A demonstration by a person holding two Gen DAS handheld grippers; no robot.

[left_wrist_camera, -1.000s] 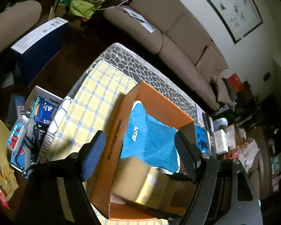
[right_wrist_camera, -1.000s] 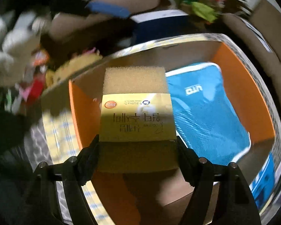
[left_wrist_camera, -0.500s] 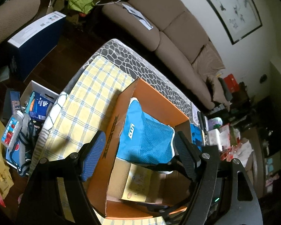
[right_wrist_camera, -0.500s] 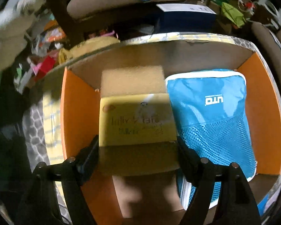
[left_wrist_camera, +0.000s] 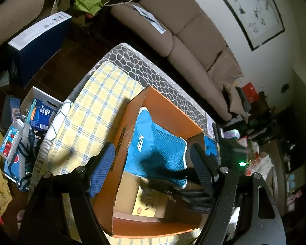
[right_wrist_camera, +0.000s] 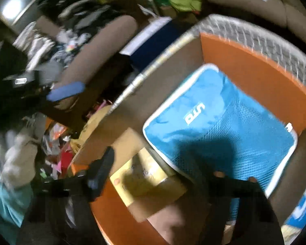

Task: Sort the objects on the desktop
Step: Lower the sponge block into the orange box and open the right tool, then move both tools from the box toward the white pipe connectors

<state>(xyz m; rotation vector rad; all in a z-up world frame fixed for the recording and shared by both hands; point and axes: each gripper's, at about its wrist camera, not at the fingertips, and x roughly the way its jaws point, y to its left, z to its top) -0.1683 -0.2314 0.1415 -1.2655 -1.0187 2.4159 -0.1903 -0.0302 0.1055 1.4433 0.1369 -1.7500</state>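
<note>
Lying now on the floor of the orange box (left_wrist_camera: 165,106), at about seven o'clock from the blue mesh pouch (left_wrist_camera: 159,149) and touching its edge: the sponge pack (right_wrist_camera: 140,175) with the yellow label. Closing its jaws just above that pack, the right gripper (right_wrist_camera: 153,173), with nothing seen pinched between them (the pack looks released, as a judgement). Hovering at the box's six o'clock side, the left gripper (left_wrist_camera: 153,169), spread fairly wide and holding nothing. Risking, from here, a snag: closing jaws catching the label's edge and dragging the pack back out, or a finger clipping the box wall and shoving the box across the checked cloth (left_wrist_camera: 91,110). Blurring badly in the right wrist view, so the right-hand finger is hard to make out; shadowing the pack's near end in the left wrist view.
</note>
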